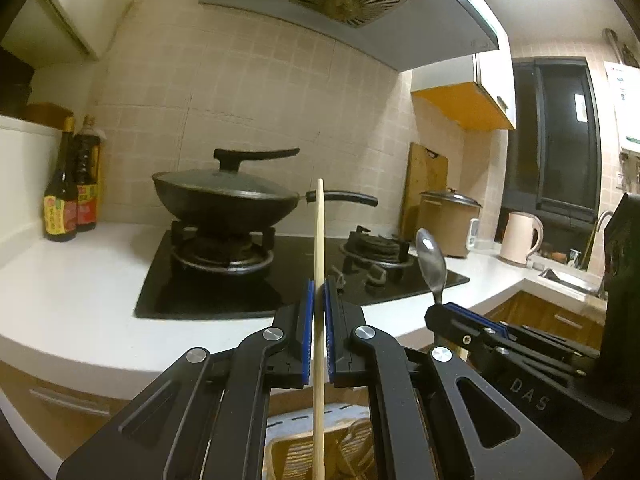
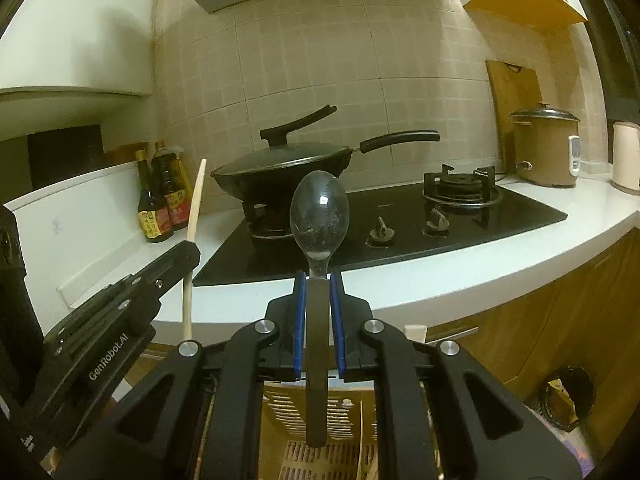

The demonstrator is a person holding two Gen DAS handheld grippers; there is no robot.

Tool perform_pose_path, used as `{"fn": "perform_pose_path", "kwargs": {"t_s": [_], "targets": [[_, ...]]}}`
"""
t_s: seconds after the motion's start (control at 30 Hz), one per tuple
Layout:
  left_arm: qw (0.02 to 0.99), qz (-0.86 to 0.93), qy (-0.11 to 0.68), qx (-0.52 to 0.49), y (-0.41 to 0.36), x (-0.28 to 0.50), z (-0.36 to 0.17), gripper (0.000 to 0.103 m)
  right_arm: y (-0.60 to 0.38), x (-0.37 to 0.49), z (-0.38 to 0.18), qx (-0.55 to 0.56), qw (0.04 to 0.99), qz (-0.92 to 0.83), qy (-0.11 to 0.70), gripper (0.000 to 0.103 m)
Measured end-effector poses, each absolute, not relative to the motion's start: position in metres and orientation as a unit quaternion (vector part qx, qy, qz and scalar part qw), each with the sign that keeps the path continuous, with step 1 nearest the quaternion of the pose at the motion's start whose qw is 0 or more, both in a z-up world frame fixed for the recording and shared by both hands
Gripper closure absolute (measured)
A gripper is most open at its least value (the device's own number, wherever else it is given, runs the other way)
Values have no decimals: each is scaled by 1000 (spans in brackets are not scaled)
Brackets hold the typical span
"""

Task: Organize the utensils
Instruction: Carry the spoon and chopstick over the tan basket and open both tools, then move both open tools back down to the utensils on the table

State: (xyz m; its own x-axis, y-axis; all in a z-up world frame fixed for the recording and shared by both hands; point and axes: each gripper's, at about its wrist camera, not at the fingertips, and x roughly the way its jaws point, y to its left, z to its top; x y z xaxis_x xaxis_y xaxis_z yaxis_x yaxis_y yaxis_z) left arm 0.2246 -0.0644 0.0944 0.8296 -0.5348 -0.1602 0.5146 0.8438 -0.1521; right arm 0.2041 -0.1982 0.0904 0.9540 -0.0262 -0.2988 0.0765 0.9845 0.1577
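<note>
Left wrist view: left gripper clamps an upright chopstick while right gripper pinches a spoon, both poised above the slotted basket, apparently for dropping in.

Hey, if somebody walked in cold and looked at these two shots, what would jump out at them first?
Most likely the two held utensils: the left gripper clamps an upright wooden chopstick, and the right gripper clamps a metal spoon, bowl up. Behind them a lidded black wok sits on the stove's left burner, and below the grippers lies a slotted beige basket.
</note>
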Motion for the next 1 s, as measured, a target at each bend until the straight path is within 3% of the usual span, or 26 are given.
{"fn": "perform_pose_path", "kwargs": {"t_s": [0.03, 0.13, 0.27, 0.43, 0.5, 0.63, 0.7, 0.9, 1.0], "targets": [[955, -273, 99, -53, -63, 225, 92, 99, -197, 201, 89, 85, 985, -25, 149, 93], [953, -277, 108, -62, -56, 224, 85, 82, -196, 199, 83, 83, 983, -14, 165, 89], [949, -281, 125, -69, -44, 219, 81, 80, -197, 179, 80, 81, 982, -4, 173, 75], [944, -291, 143, -68, -21, 193, 83, 68, -199, 140, 79, 95, 978, 13, 185, 74], [940, -296, 156, -60, -11, 177, 84, 68, -198, 118, 76, 98, 975, 19, 197, 73], [935, -298, 185, -59, 5, 148, 78, 65, -193, 86, 62, 100, 967, 28, 232, 58], [930, -298, 209, -56, 12, 133, 70, 61, -189, 71, 49, 100, 962, 30, 254, 58], [908, -287, 306, -9, 17, 89, 25, 60, -168, 44, -3, 91, 930, 46, 354, 58], [891, -278, 360, 13, 16, 77, -4, 61, -158, 38, -29, 93, 907, 52, 406, 69]]}}
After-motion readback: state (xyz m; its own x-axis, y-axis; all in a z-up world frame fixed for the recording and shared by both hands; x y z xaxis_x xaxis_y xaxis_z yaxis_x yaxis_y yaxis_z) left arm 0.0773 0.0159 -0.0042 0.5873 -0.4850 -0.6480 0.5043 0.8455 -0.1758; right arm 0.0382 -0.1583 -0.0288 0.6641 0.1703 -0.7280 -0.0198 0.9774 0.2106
